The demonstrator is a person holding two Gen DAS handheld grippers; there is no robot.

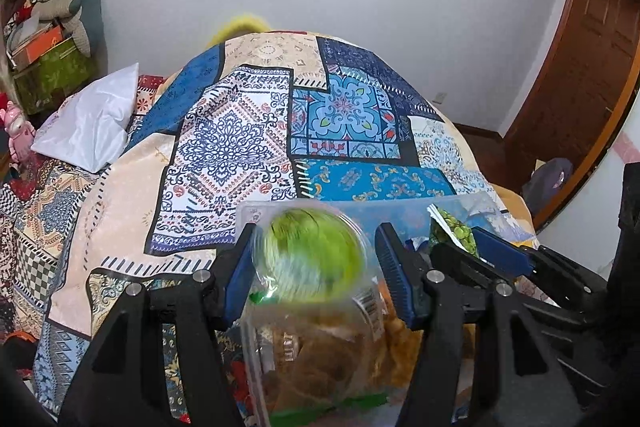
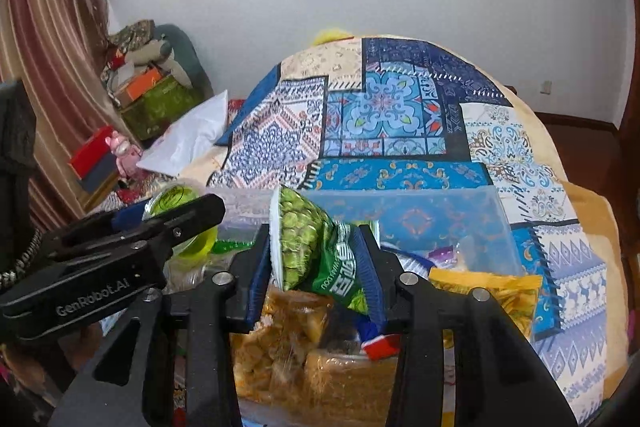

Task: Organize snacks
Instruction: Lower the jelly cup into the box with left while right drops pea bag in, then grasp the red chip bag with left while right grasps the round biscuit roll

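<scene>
Right now I am holding my left claw [image 1: 316, 267] clamped on a clear cup with a green lid [image 1: 312, 259], and my right claw [image 2: 316, 267] is pinching a green pea packet [image 2: 316, 251]. Both are hanging over the clear snack bin [image 2: 492, 223] on the patchwork bedspread [image 2: 384, 115], the cup sitting at nine o'clock from the packet.

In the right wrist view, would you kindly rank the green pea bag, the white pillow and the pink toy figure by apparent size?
1. Green pea bag, though it is nearest the camera.
2. White pillow.
3. Pink toy figure.
</scene>
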